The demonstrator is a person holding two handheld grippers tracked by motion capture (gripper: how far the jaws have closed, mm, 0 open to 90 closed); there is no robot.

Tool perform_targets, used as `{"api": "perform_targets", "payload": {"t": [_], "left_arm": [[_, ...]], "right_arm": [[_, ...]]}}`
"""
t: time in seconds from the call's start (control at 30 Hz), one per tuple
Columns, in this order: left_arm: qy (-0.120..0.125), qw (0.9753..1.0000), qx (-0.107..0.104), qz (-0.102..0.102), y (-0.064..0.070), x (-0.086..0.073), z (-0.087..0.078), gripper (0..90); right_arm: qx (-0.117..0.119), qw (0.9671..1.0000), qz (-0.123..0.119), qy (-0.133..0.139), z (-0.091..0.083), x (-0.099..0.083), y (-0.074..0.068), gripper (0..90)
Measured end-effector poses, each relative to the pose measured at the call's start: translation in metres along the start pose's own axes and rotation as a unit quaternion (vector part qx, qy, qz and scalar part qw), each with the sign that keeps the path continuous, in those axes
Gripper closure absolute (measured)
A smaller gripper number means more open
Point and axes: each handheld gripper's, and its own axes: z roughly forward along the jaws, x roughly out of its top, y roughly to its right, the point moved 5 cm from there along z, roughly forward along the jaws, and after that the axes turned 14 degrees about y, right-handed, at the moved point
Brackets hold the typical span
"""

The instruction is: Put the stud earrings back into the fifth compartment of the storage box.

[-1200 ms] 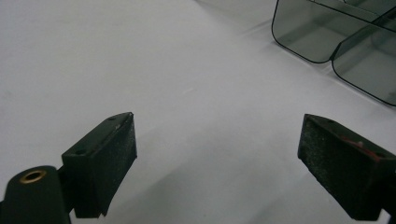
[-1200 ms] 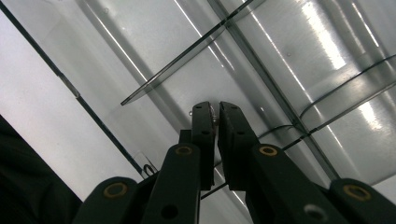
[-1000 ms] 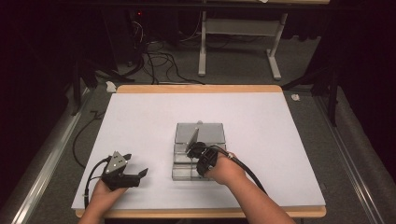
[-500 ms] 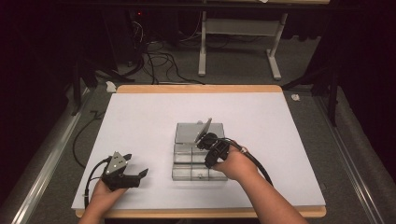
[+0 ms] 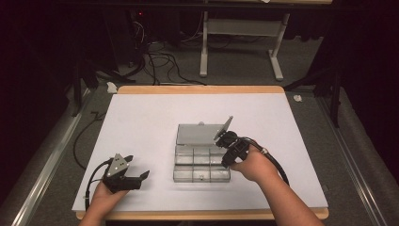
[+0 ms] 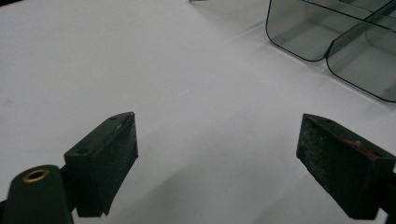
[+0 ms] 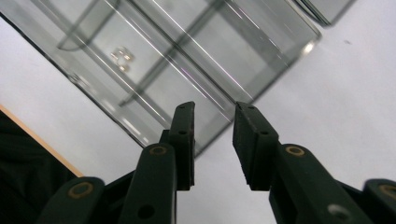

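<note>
Our left gripper [image 5: 141,177] rests on the white table [image 5: 141,122], jaws wide apart, nothing between them. Mid-table sits the clear compartment box [image 5: 201,162], lid open. Our right gripper [image 5: 224,140] hovers at its right edge, jaws slightly apart, empty.

Dim room beyond the white-topped table [image 5: 141,122]: grey carpet [image 5: 244,70], tangled cables [image 5: 155,61], perhaps a white desk frame [image 5: 277,61].
</note>
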Motion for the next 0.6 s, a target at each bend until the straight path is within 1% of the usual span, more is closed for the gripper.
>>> {"api": "perform_targets", "payload": {"t": [0.07, 0.17, 0.23, 0.33, 0.43, 0.47, 0.6], "left_arm": [[-0.001, 1.0000, 0.000, 0.001, 0.000, 0.000, 0.000, 13.1], [0.001, 1.0000, -0.002, 0.005, 0.001, 0.000, 0.000, 13.2], [0.001, 1.0000, -0.002, 0.006, 0.001, 0.000, 0.000, 13.1], [0.001, 1.0000, -0.002, 0.006, 0.001, 0.000, 0.000, 13.1], [0.001, 1.0000, -0.002, 0.007, 0.001, 0.000, 0.000, 13.1], [0.001, 1.0000, -0.002, 0.007, 0.001, 0.000, 0.000, 13.1], [0.001, 1.0000, -0.002, 0.008, 0.002, 0.000, 0.000, 13.1]], "right_arm": [[-0.001, 1.0000, -0.002, 0.004, 0.000, -0.004, 0.006, 66.6], [-0.003, 0.9999, 0.014, 0.006, -0.001, -0.012, 0.012, 65.4], [-0.004, 0.9998, 0.015, 0.010, -0.001, -0.016, 0.018, 64.1], [-0.008, 0.9995, 0.028, 0.013, -0.002, -0.023, 0.025, 62.3], [-0.012, 0.9992, 0.035, 0.012, -0.003, -0.030, 0.031, 60.8], [-0.013, 0.9989, 0.042, 0.012, -0.004, -0.032, 0.033, 60.6], [-0.016, 0.9984, 0.051, 0.016, -0.006, -0.043, 0.043, 58.7]]}}
